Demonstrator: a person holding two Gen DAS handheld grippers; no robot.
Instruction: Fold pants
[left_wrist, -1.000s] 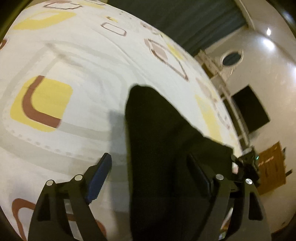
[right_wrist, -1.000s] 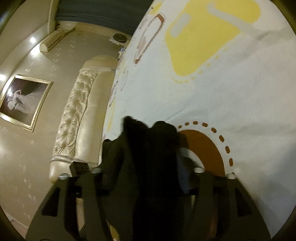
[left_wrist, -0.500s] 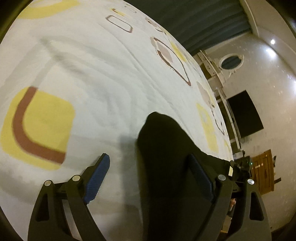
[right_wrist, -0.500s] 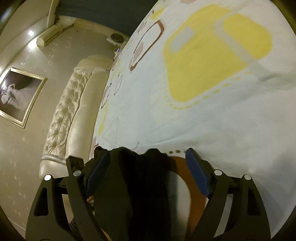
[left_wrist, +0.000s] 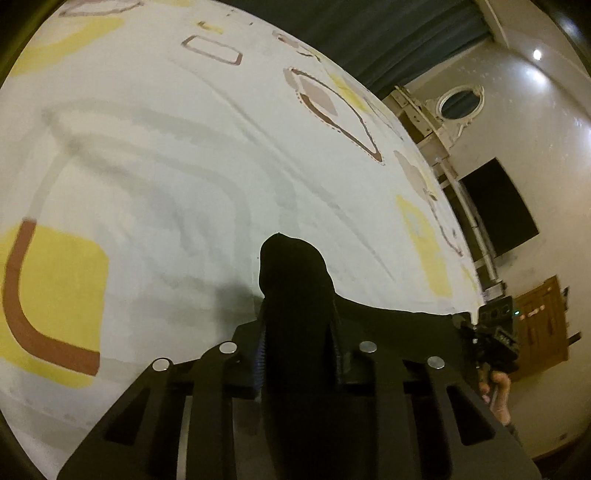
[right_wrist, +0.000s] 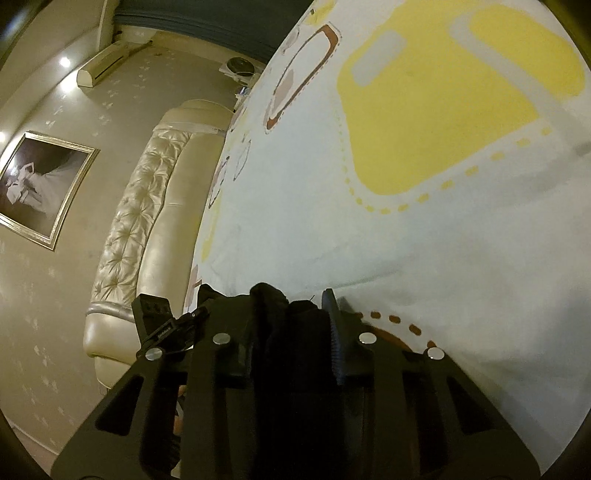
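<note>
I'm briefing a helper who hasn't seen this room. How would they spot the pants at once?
Find the wide bed sheet, white with yellow and brown shapes. At its near edge, black pants are pinched in the left hand-held gripper and the right hand-held gripper. They are the only plain black cloth there.

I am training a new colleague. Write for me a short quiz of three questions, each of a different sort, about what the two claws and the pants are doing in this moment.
1. True or false: the left claw is shut on the black pants.
2. Multiple choice: what is the right claw gripping? A) a corner of the bedsheet B) bunched black pants fabric C) nothing
3. Fill in: the pants are held over a white bedsheet printed with brown and ______ shapes.

Key: 1 true; 2 B; 3 yellow
</note>
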